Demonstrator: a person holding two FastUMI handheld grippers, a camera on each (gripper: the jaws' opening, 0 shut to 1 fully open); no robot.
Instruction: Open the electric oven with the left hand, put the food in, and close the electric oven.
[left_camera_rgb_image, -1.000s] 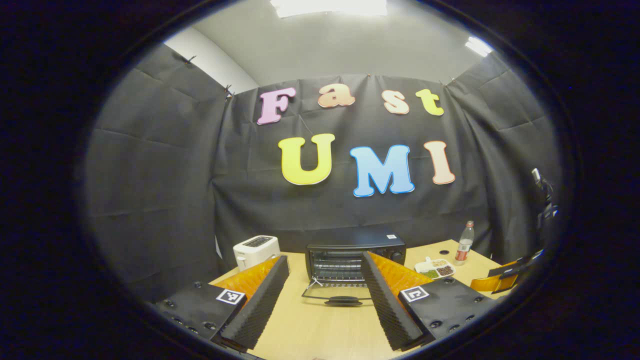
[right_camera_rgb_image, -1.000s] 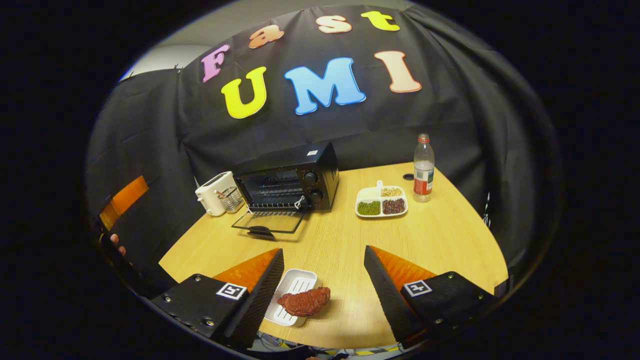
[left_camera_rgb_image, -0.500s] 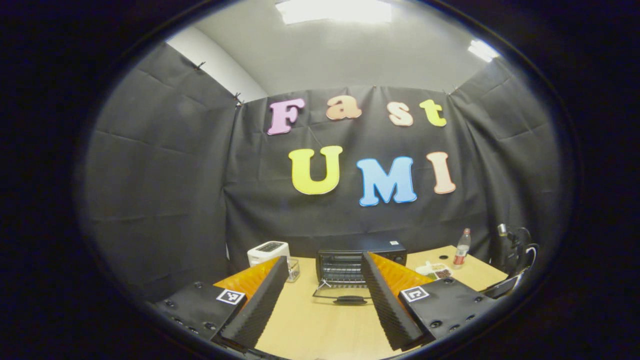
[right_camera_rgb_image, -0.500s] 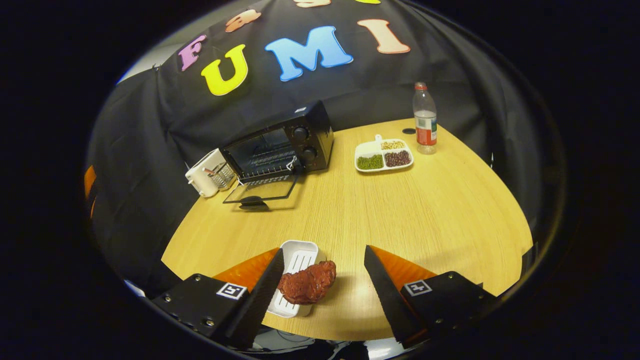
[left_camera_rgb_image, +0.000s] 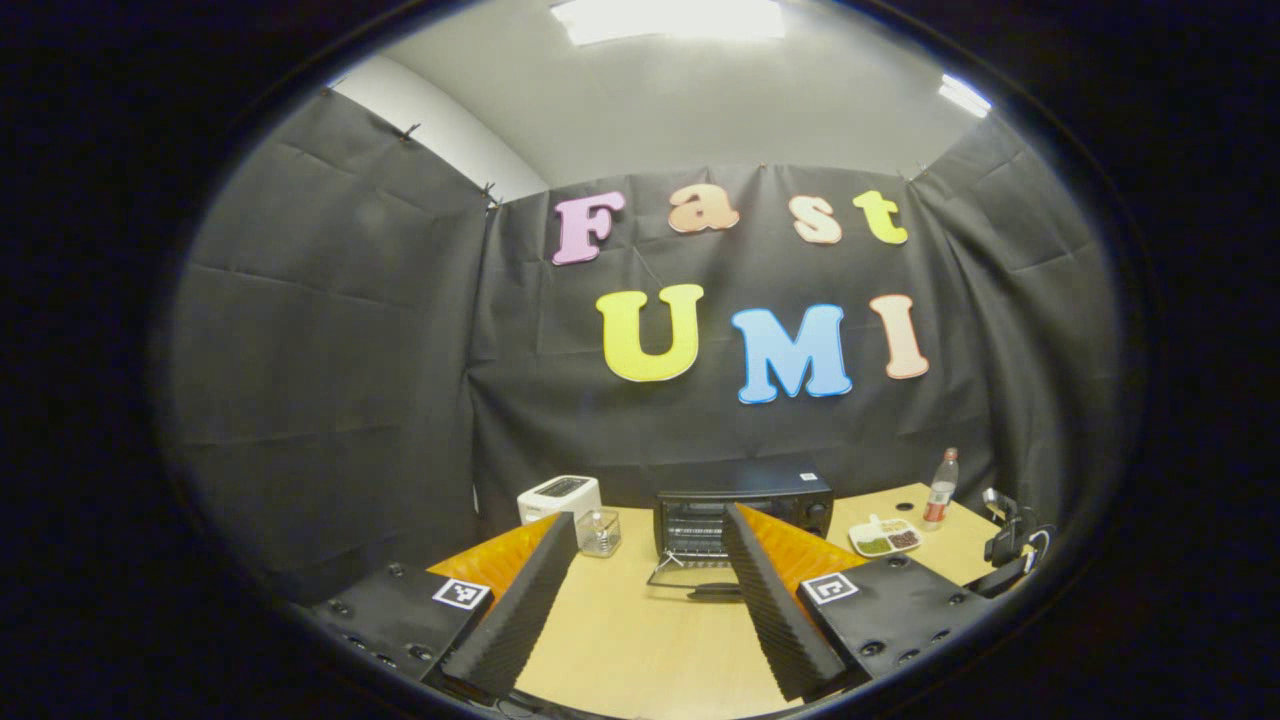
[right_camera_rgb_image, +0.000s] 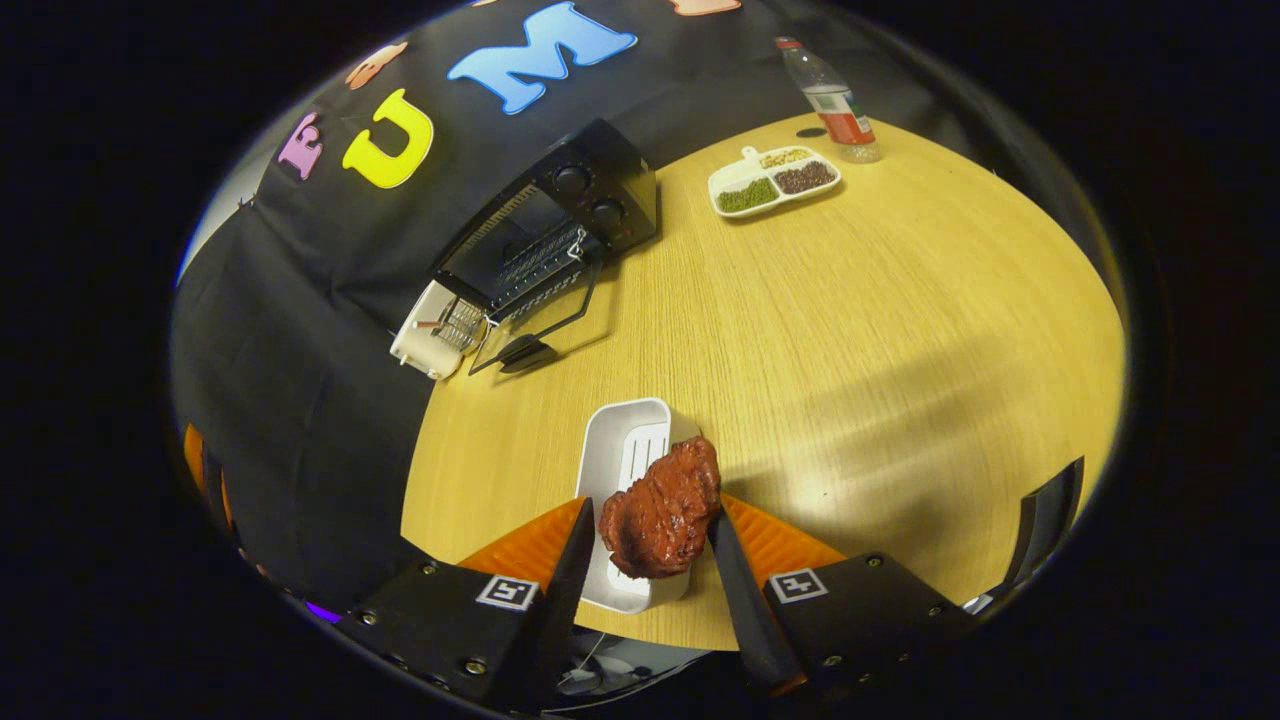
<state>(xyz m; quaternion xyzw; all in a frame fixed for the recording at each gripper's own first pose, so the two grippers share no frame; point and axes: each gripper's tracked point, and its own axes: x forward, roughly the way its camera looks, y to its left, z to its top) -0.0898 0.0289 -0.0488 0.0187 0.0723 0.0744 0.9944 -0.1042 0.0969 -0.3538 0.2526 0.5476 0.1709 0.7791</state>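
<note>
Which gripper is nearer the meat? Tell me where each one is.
Right. The right gripper has its fingers on both sides of the meat on the white tray. The left gripper is open, far back, facing the oven.

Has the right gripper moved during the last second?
Yes. The right gripper has come down toward the meat on the white tray; its fingers have narrowed until they flank the meat, and the oven now sits farther off.

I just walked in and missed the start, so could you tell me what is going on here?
A person is loading an electric oven, whose door hangs open. The right claw has its fingers on either side of the red meat on a white tray at the table's near edge. The left claw is open, empty and back from the oven.
</note>
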